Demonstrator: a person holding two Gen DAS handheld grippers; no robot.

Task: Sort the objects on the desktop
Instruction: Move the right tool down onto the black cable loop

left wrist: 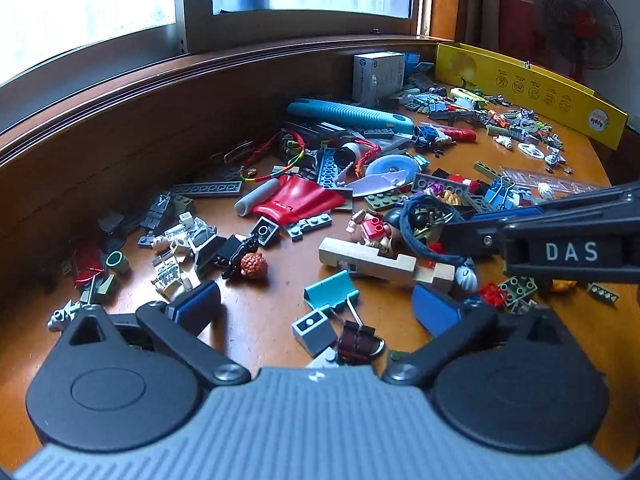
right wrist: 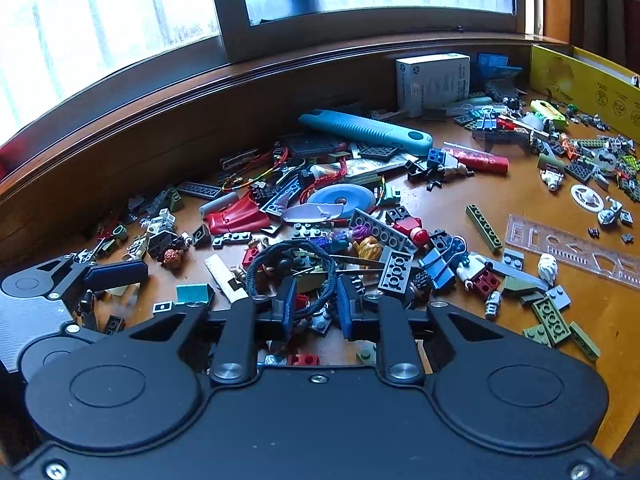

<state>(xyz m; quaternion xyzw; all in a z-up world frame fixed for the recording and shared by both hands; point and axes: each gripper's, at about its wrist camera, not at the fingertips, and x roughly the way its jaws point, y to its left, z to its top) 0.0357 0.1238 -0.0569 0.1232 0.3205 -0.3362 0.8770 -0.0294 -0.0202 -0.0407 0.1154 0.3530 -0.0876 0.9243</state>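
Right wrist view: right gripper (right wrist: pixel 316 310) fingers half-closed astride the black hair tie (right wrist: pixel 290 276), just ahead in the pile — not clamped. Risk: loop snags bricks, dragging them. Left gripper (left wrist: pixel 316 308) wide apart, empty, above the surface (left wrist: pixel 256 320).

Ahead of our jaws, beyond the orange-brown desk (left wrist: pixel 256 320), we see a dark wooden sill (left wrist: pixel 120 92) under bright frosted windows (right wrist: pixel 100 32). A standing fan (left wrist: pixel 584 28) sits far right.
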